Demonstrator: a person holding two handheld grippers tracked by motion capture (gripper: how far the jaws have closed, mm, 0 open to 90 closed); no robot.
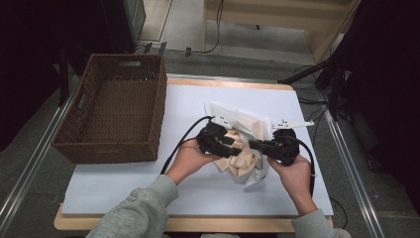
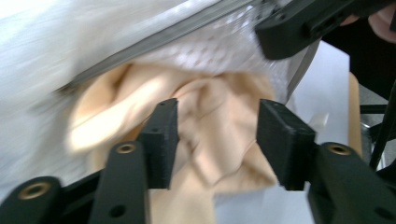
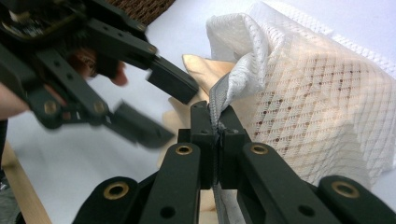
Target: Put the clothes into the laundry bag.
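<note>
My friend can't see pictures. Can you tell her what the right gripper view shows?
The right gripper is pinched shut on the grey zipper edge of a white mesh bag. A peach cloth peeks out behind, and the left gripper reaches in open.

Left gripper [image 2: 217, 140] jaws spread apart; right gripper [image 3: 217, 126] jaws pinched together, both hand-held close together
</note>
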